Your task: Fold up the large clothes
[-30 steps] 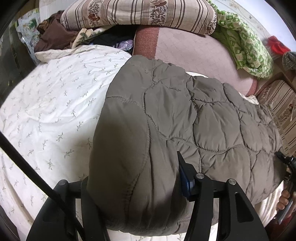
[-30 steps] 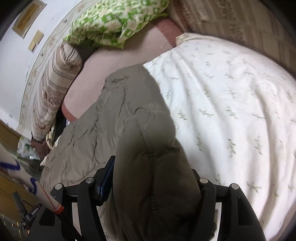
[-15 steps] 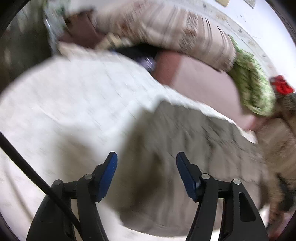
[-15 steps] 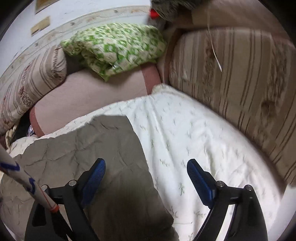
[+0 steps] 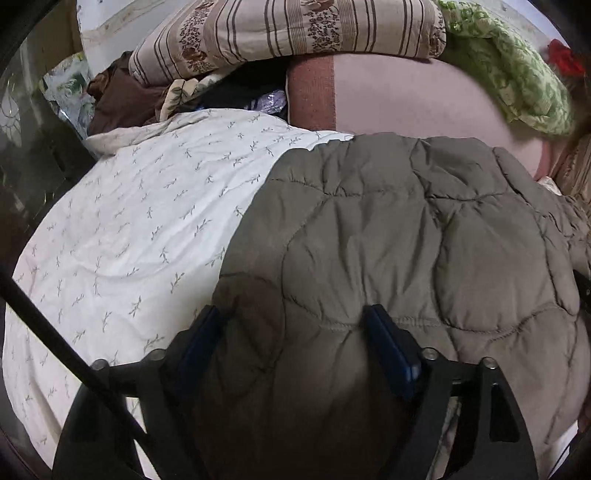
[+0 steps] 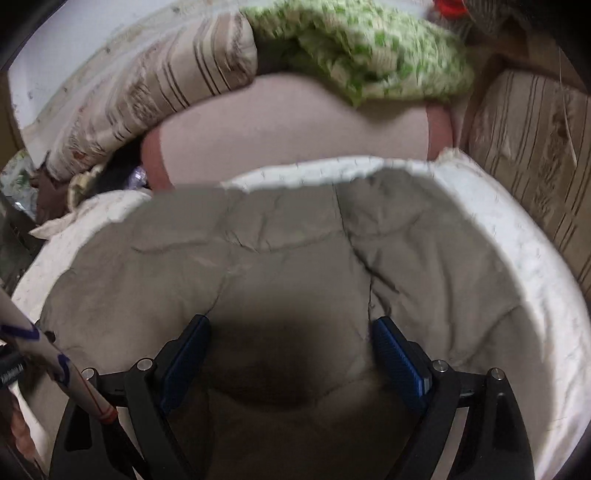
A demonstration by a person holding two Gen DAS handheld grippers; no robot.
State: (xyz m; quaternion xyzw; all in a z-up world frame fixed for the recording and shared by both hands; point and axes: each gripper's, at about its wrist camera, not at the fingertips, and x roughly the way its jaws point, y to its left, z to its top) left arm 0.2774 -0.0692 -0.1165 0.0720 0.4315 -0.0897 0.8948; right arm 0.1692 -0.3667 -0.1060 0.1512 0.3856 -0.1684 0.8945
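Observation:
A large grey-olive quilted garment [image 5: 406, 240] lies folded on the white leaf-print bed cover [image 5: 129, 221]. It also fills the middle of the right wrist view [image 6: 288, 251]. My left gripper [image 5: 291, 336] is open, its blue pads spread over the garment's near left part. My right gripper [image 6: 291, 343] is open too, its blue pads wide apart over the garment's near edge. Neither holds cloth.
A striped pillow [image 5: 288, 33], a green patterned blanket [image 5: 517, 74] and a pink bolster [image 5: 406, 103] lie at the head of the bed. Dark clothes [image 5: 122, 99] are piled at far left. A striped cushion [image 6: 532, 177] stands on the right.
Both grippers let go of the garment, which they held a second ago, and opened. They pulled back, then came down close over its near edge again.

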